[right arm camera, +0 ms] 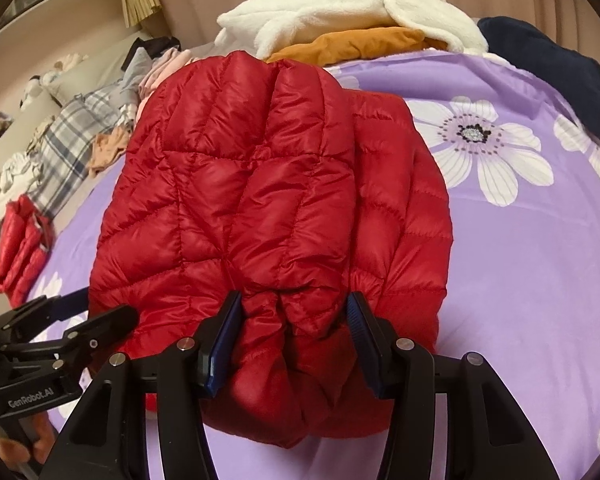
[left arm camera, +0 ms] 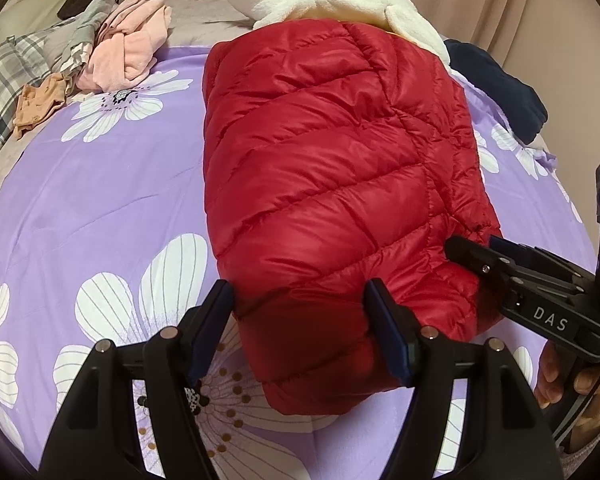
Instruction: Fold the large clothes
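Note:
A red quilted puffer jacket (left arm camera: 324, 168) lies folded into a thick bundle on the purple flowered bedsheet (left arm camera: 100, 200); it also shows in the right wrist view (right arm camera: 260, 200). My left gripper (left arm camera: 300, 328) stands wide open around the jacket's near left corner, fingers on either side of the fabric. My right gripper (right arm camera: 292, 344) is closed on a bunched fold of the jacket's near edge, fabric squeezed between its blue pads (right arm camera: 224, 340). The right gripper shows in the left wrist view (left arm camera: 472, 256) pressed against the jacket's right edge. The left gripper shows in the right wrist view (right arm camera: 84, 312) at the left.
A white fleece garment (right arm camera: 340, 16) over an orange one (right arm camera: 360, 44) lies at the back. A dark navy garment (right arm camera: 552, 68) lies back right. Pink clothes (left arm camera: 132, 48), plaid fabric (left arm camera: 0, 80) and a second red jacket (right arm camera: 20, 240) lie at the left.

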